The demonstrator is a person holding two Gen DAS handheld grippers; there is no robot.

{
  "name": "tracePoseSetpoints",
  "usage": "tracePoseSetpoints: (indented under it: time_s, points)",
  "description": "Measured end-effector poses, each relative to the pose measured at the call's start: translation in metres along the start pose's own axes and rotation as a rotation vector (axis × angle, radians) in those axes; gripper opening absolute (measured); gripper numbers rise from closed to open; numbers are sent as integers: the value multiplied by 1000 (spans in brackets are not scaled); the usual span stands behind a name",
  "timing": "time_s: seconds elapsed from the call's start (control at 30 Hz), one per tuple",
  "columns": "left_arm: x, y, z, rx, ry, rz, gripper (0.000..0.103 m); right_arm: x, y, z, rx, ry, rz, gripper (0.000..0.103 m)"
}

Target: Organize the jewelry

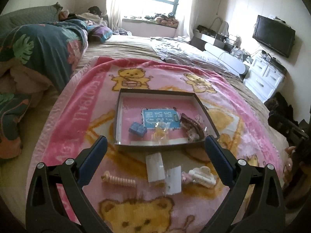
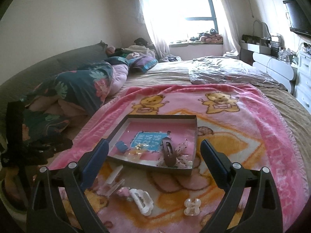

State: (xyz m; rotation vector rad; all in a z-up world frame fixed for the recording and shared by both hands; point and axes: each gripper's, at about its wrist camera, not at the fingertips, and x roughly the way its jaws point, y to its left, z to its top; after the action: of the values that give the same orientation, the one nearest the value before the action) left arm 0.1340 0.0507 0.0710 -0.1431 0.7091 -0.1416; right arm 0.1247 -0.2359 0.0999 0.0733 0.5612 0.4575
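Both claws spread, empty: left claw (image 1: 155, 141), right claw (image 2: 154, 145); tray (image 1: 119, 116) on pink blanket (image 1: 64, 132) on bed, part filled; white claw clip (image 2: 141, 199) loose near tray; judgement: right claw descend square over clip, pinch across body, lift clear of rim, release low inside tray.

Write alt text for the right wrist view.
An open right gripper hovers over a shallow box holding hair clips, set on a pink bear blanket. A white claw clip and a small clear clip lie loose nearer the camera.
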Motion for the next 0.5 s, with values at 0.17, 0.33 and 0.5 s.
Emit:
tracePoseSetpoints:
  time_s: [0.17,0.33,0.5]
  points:
    - [-4,0,-12,0,14,11,93,-7,10,-10,-22,15,10,95]
    - [-6,-4,-25,15,33,24,93,-10,16,-24,-30,32,9,98]
    - [-7,-9,-36,34,49,38,93,-10,17,-36,-39,58,6,98]
